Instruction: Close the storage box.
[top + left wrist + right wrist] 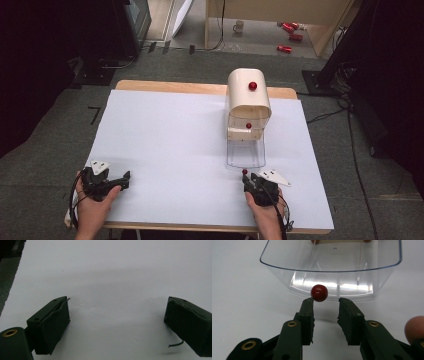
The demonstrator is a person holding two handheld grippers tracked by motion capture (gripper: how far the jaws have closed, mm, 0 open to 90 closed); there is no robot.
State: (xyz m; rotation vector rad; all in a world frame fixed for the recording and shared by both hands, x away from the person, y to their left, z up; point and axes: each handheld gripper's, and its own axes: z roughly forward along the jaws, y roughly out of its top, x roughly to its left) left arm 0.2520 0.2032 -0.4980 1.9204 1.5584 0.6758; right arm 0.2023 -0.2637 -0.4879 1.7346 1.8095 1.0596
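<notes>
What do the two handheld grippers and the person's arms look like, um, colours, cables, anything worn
Both the left gripper and the right gripper are black, two-jawed, each topped by a grey three-cornered plate and trailing a dark cable. Close up, the right gripper's blocky jaws have brass-coloured rivets. The left gripper's jaw pads look worn, with a loose thread. Forearms are bare; no sleeves are visible.

lab/studio | white-covered table (165, 150) | dark curtains (45, 60) | floor cables (350, 130)
</notes>
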